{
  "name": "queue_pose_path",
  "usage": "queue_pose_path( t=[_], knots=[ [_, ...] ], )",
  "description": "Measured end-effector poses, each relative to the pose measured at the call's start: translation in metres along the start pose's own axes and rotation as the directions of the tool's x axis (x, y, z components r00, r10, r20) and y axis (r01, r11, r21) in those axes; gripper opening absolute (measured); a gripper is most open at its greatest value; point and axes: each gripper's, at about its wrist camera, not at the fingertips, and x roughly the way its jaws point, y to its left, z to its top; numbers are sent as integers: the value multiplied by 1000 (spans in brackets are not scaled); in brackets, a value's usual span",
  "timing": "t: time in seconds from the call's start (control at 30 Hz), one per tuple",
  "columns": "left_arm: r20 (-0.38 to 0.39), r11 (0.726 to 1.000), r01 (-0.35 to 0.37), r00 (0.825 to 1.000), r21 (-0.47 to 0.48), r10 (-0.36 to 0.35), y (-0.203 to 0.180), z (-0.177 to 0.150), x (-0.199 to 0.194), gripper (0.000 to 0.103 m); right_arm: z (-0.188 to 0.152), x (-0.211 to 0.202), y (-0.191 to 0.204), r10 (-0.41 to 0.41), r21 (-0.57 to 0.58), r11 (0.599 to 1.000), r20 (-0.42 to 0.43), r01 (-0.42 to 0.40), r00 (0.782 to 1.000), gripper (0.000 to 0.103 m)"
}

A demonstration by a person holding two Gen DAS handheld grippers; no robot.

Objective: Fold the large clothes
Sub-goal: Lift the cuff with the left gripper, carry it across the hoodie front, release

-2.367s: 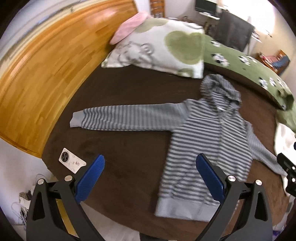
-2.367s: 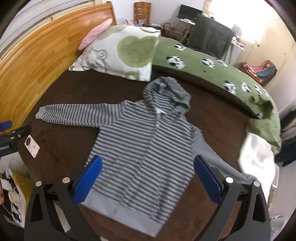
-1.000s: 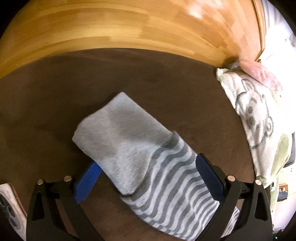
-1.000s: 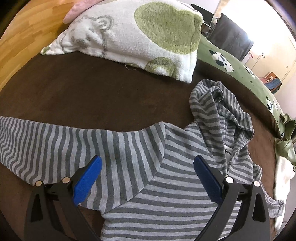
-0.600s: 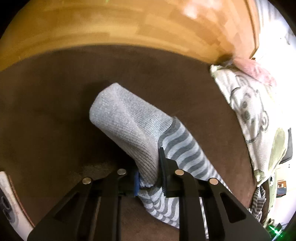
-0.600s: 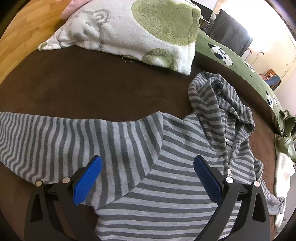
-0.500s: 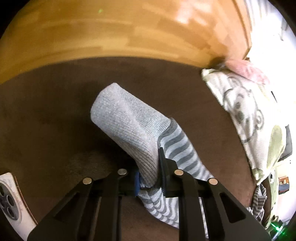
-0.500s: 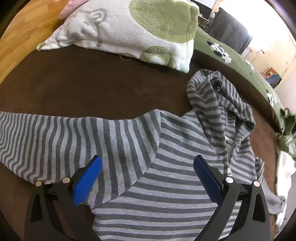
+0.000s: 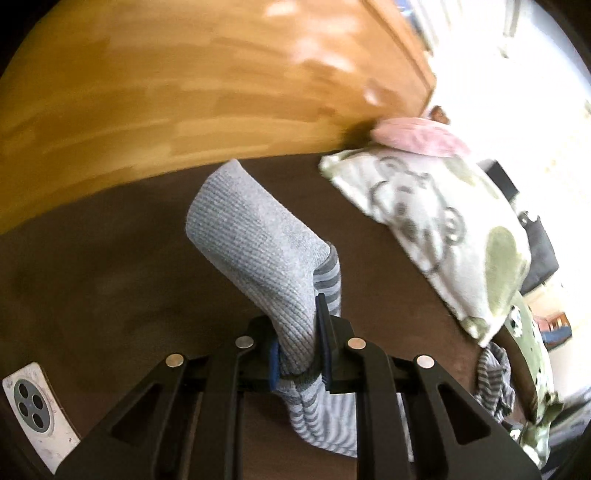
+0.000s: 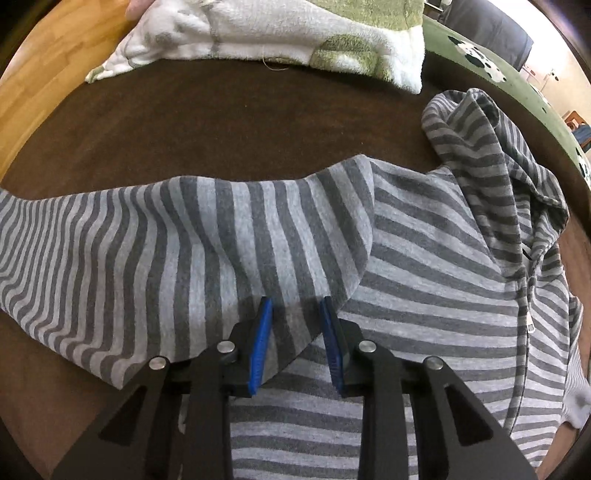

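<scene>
Only our left gripper (image 9: 297, 347) view shows it pinching the cuff (image 9: 255, 236) over the brown bed (image 9: 92, 280), while our right gripper (image 10: 295, 339) has just been closing on the striped sleeve (image 10: 207, 236).

Brown bed (image 10: 229, 122) carries striped hoodie (image 10: 424, 280), pillow (image 10: 295, 33).

The left claw (image 9: 298, 341) pointed slantwise downward, its blue pads clamped tight on the plain grey cuff (image 9: 258, 243) of the sleeve, which stood up out of the jaws. The right claw (image 10: 296, 334) pointed steeply down; its jaws had just been closing, with striped sleeve fabric (image 10: 207, 236) bunched between the pads (image 10: 260, 343).
</scene>
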Motion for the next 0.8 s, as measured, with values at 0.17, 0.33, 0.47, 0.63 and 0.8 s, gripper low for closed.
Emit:
queue_pose_path(
  t=[0.17,0.33,0.47,0.63,0.8],
  knots=[
    [39,993,65,997,101,-69,-55,5,-22,19,-1,-13,-5,52,23,998,22,-53,998,51],
    [24,969,151,987,196,-158,-119,6,-41,19,1,-41,-22,62,45,997,67,-65,996,64],
    [-2,939,220,974,266,-227,-170,-4,-54,19,-3,-71,-46,45,79,995,114,-54,992,78],
    [-46,884,305,950,353,-310,-240,-32,-69,18,-21,-114,-93,1,117,993,153,-20,988,82],
    [-121,817,410,910,405,-397,-313,-80,-78,18,-47,-147,-151,-85,164,985,159,59,984,83]
  ],
)
